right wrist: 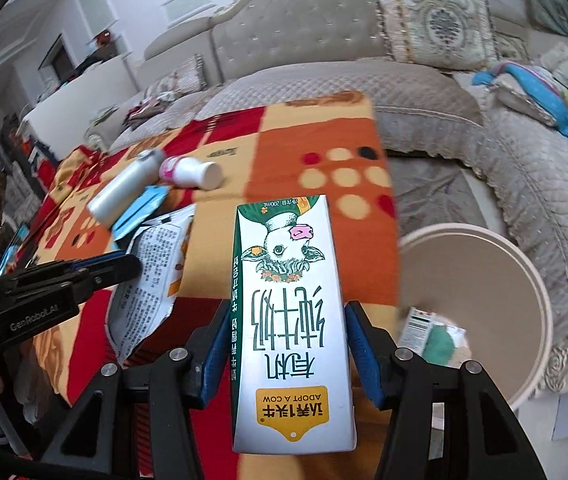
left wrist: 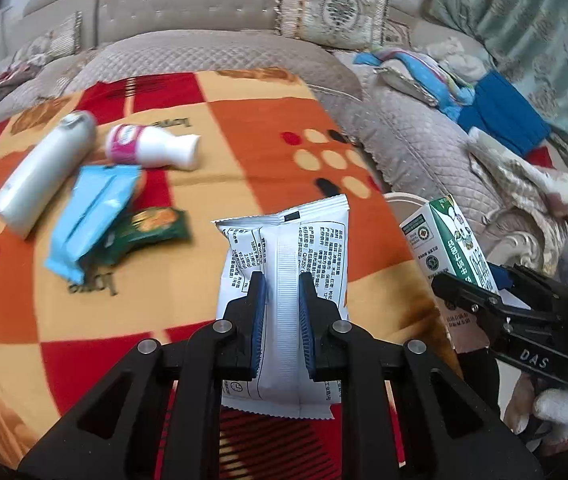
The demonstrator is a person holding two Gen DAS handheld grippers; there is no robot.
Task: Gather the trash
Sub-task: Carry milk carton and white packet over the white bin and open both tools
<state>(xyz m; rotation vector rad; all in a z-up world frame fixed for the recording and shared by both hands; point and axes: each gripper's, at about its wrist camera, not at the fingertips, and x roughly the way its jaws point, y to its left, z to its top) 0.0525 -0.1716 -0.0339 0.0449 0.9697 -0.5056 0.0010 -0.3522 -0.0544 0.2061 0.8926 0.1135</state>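
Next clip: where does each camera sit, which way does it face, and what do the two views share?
Left wrist: on the left gripper, looking down over the patterned blanket; jaws clamp a white packet; a gloved hand shows.
Right wrist: on the right gripper, facing the bin; jaws hold a milk carton.
Shared: blanket, both held items, bottles, sofa.

Left wrist view: lower part of white packet point(left wrist: 284, 264) hidden behind the left tongs point(left wrist: 282, 300). Milk carton point(left wrist: 449, 240) to their right is covered at its base by the right tongs point(left wrist: 479, 292). Items ahead-left blurred; green wrapper point(left wrist: 146, 230) print unreadable, partly under the blue packet point(left wrist: 92, 216).

Right wrist view: bin point(right wrist: 539, 292) right of the tongs, near rim cut by the arm. Contents point(right wrist: 431, 332) blurred, not identifiable.
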